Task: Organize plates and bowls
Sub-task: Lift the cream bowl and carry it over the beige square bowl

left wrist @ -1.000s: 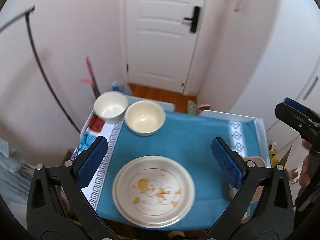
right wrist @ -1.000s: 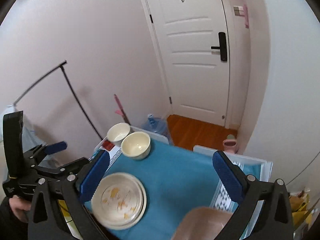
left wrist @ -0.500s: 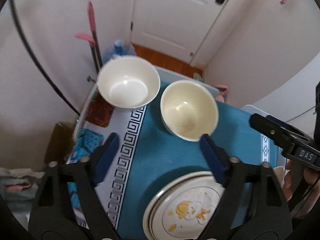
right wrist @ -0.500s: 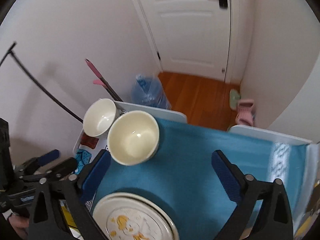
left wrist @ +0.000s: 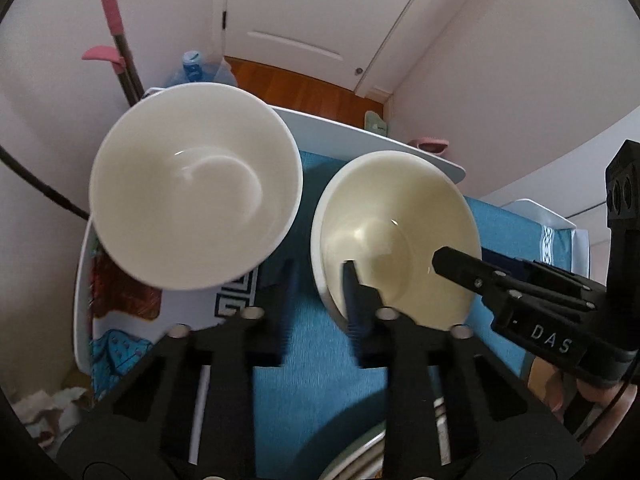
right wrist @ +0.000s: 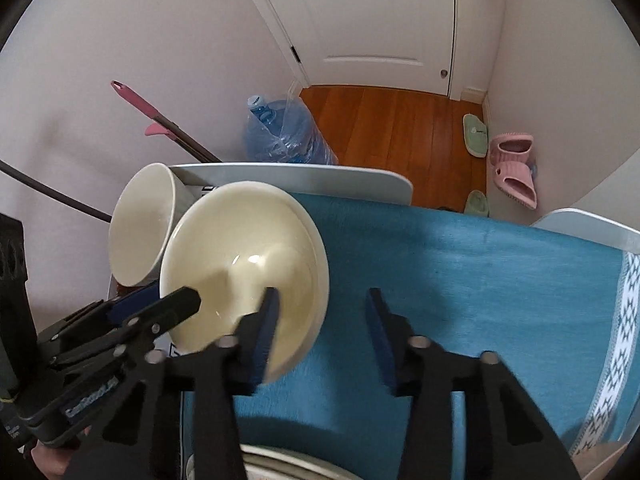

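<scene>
The cream bowl (left wrist: 396, 236) — just right of the white bowl (left wrist: 196, 184) — is straddled at its near rim by both half-open claws, left claw (left wrist: 320, 280) and right claw (right wrist: 322, 316); closing, then nesting, is judged next.

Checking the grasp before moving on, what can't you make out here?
Left wrist view: the left gripper is motion-blurred, so its contact with the cream bowl rim is unclear.
Both views: the plates are cut off by the bottom edge.
Right wrist view: the white bowl is partly hidden behind the cream bowl.
</scene>
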A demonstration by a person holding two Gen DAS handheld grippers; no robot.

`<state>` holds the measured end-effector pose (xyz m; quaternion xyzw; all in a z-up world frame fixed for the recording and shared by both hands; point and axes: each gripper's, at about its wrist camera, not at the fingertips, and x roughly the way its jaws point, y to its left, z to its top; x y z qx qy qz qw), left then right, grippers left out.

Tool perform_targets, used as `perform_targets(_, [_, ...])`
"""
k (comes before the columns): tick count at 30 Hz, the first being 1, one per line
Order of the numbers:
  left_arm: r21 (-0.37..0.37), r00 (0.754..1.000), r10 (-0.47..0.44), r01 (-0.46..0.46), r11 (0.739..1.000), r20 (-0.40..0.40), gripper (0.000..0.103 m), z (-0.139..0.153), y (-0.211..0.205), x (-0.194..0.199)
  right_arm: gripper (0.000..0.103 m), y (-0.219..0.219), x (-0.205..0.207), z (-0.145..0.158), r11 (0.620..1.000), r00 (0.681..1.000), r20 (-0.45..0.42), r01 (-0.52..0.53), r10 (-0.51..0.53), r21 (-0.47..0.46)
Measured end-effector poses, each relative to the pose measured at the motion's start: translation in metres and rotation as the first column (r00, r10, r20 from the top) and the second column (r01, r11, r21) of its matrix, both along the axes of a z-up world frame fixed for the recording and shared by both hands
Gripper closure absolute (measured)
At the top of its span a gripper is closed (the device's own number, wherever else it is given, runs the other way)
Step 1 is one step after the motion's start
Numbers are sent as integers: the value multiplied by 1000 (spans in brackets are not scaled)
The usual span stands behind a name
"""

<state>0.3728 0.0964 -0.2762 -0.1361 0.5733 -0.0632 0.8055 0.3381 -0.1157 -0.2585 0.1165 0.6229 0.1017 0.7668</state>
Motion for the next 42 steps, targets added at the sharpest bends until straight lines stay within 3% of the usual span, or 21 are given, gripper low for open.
perform_targets(5, [16,1000,-10,10,1000,12,91,0,-4,5,90,2,3,-6,1000,1000,-3,-5,5,13])
perform_targets(15, [43,997,-44,41,998,64,91,24,-6,-1,90,2,0,2,1000,1000,19,16,-16,2])
perform_targets(26, [70,984,-87,77,995,153,91,81,-33,-33,90,-23,-27,57,998,992,106,60,-63,30])
perform_targets(35, [78,976,-86,71,994,202,91,127,-92,-87,90,-74,-88,106,998,984,168,41,-50,56])
perform_targets(42, [52,968,-125,116,992,218,91,143,-175,-126,90,-143,-148,133,998,975,209,63,-68,32])
